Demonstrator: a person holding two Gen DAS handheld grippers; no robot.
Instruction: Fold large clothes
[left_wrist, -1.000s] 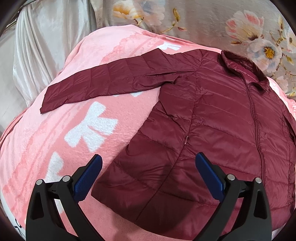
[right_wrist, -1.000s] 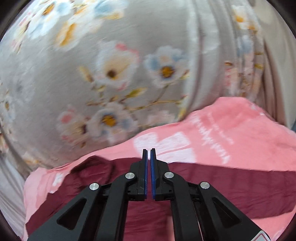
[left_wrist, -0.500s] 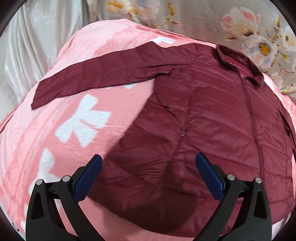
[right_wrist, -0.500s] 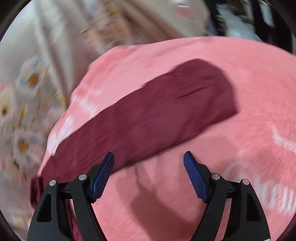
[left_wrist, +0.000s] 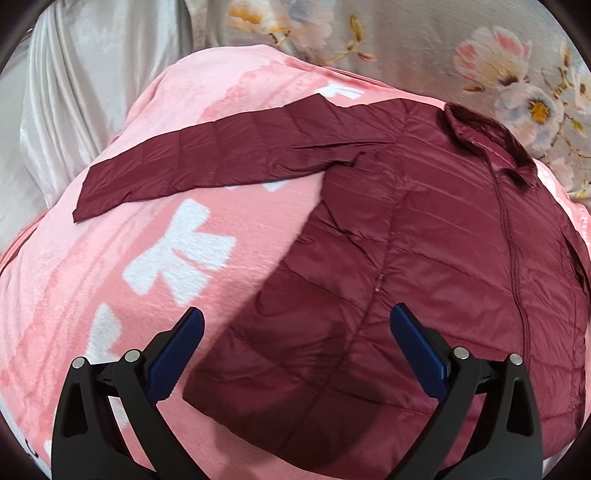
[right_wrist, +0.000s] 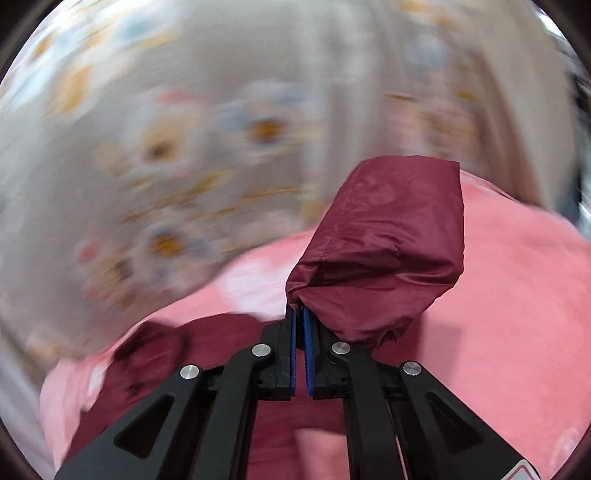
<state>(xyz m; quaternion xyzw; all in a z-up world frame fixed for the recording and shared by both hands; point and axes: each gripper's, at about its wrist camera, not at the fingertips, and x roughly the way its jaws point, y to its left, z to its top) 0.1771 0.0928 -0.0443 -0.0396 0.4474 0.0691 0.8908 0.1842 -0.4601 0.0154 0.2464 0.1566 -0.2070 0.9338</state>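
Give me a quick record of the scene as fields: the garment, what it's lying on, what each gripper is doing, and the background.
garment: maroon puffer jacket, front up, zipped, one sleeve stretched out flat
surface: pink blanket with white bow pattern
left gripper: open, above the jacket's hem, holding nothing
right gripper: shut on the other sleeve's cuff, raised off the blanket
background: floral fabric, blurred in the right wrist view

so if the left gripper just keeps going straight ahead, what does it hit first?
Most likely the maroon jacket: the open left gripper points at its lower body panel near the side edge. Depth is unclear.
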